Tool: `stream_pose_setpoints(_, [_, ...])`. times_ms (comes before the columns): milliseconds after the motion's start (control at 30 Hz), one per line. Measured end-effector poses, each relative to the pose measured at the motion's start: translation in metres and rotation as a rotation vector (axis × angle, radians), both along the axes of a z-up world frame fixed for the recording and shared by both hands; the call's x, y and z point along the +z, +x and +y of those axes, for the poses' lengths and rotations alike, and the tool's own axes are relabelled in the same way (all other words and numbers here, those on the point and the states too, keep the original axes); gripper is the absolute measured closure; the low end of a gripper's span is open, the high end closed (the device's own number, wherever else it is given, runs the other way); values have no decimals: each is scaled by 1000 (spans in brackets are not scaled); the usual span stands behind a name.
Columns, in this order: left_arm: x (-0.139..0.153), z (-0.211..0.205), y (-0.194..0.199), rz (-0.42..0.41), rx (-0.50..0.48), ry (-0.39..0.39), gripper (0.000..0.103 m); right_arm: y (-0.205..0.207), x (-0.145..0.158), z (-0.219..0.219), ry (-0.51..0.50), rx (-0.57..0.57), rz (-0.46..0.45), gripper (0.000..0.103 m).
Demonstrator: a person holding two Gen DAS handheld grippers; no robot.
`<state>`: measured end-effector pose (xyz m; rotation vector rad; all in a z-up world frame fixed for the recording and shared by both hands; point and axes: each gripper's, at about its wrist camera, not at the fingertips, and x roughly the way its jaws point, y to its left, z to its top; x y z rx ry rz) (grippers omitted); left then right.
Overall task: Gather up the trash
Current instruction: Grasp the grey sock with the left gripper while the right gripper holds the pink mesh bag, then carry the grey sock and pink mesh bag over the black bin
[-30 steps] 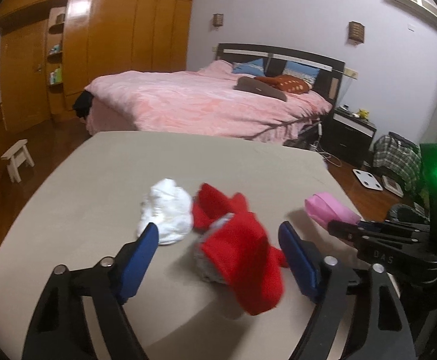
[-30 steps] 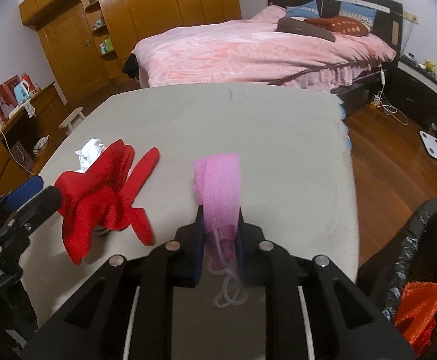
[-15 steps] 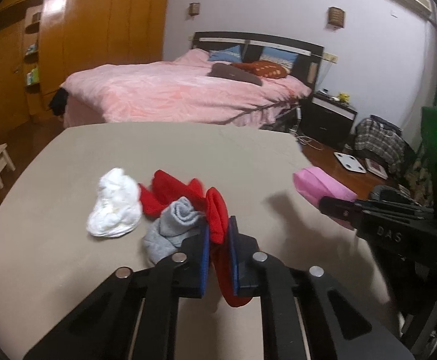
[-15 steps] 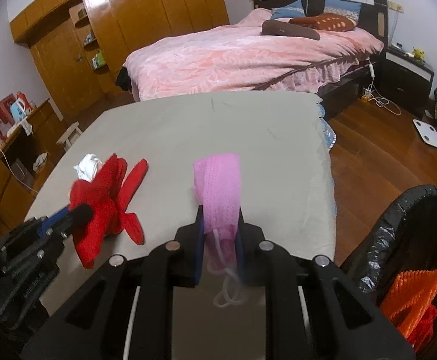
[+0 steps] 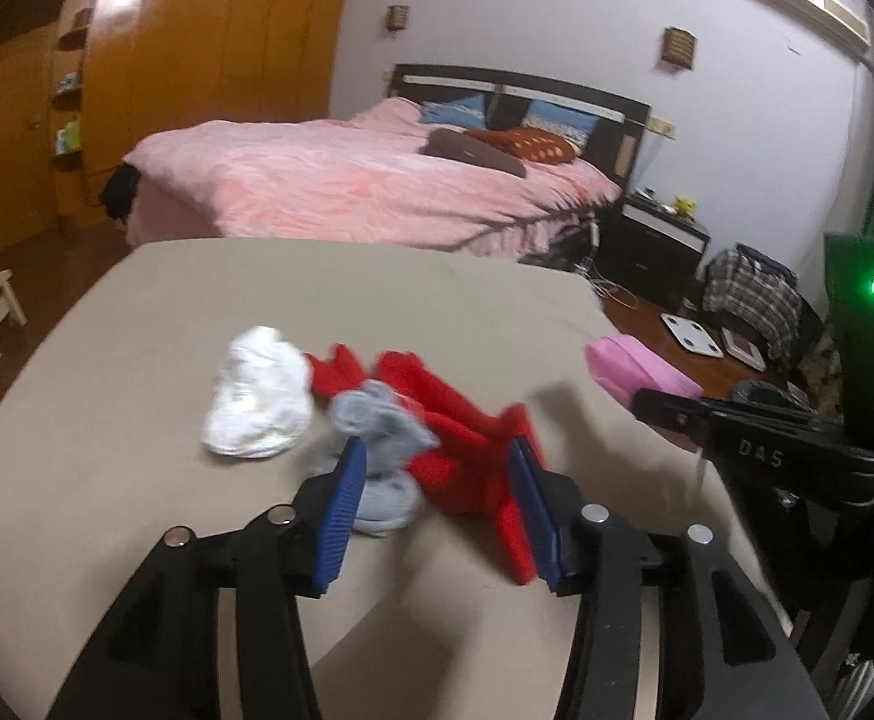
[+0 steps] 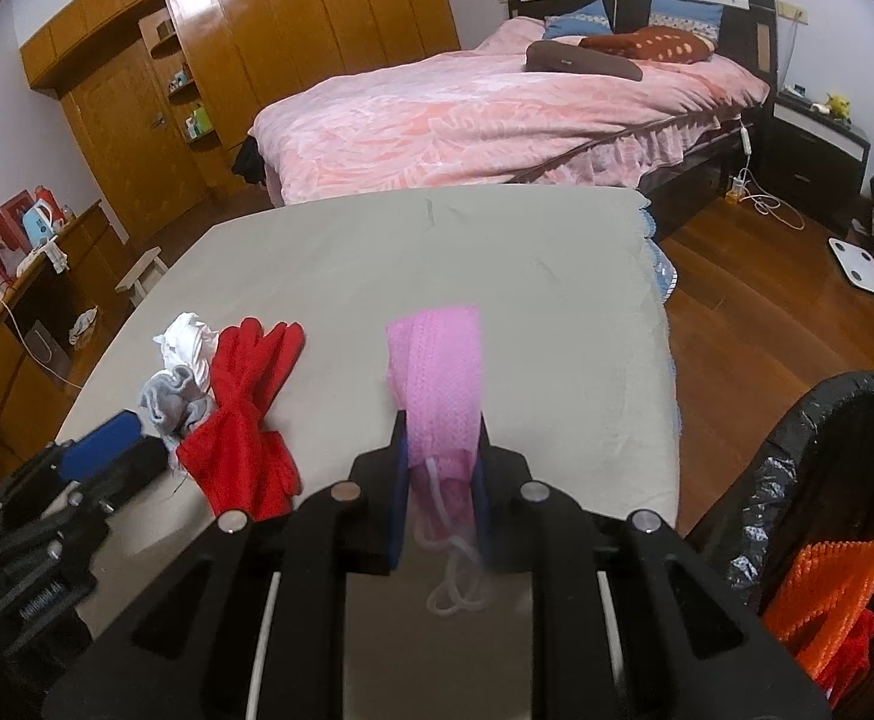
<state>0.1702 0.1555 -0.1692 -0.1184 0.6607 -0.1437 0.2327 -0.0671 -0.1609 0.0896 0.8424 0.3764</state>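
Right gripper (image 6: 439,468) stays clamped on pink mask (image 6: 437,378), bin (image 6: 820,420) at right. Left gripper (image 5: 437,504), shut on red glove (image 5: 460,438) half a second ago, now spread; glove lies on table (image 5: 137,540). Regrasp likely needed. Beyond: grey sock (image 5: 377,420), white wad (image 5: 257,402).

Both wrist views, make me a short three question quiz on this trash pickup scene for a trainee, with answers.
1. True or false: the right gripper is shut on the pink mask.
2. Which item lies between the open left gripper's fingers? A) red gloves B) white wad C) orange net
3. Fill in: the orange net lies inside the black ____.

Key: 1 true; 2 A; 3 trash bag.
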Motion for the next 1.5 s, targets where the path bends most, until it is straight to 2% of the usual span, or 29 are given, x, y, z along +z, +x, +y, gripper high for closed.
stream_pose_setpoints(200, [-3, 21, 5, 11, 73, 5, 50, 1, -1, 8, -9, 11, 0, 83])
stream_pose_setpoints(300, [-7, 23, 11, 24, 70, -2, 48, 2, -2, 10, -15, 12, 0, 83])
stream_pose_setpoints(467, [-11, 15, 21, 38, 53, 5, 37, 5, -3, 10, -20, 13, 6, 83])
stream_pose_setpoints(700, [-20, 15, 34, 71, 80, 0, 37, 5, -3, 13, -22, 23, 3, 83])
stream_pose_setpoints(767, [-19, 19, 35, 70, 85, -13, 52, 5, -3, 13, -23, 25, 1, 83])
stream_pose_setpoints(800, [-18, 20, 35, 71, 86, -11, 56, 5, -3, 12, -22, 24, 0, 83])
stream_pose_setpoints(867, [-17, 19, 34, 64, 89, 1, 76, 5, -2, 12, -18, 22, 1, 83])
stream_pose_setpoints(967, [-14, 22, 32, 57, 85, 4, 88, 2, 1, 12, -16, 23, -4, 83])
stream_pose_setpoints(1500, [27, 13, -8, -18, 102, 36, 90, -31, 42, 6, 24, 21, -72, 83])
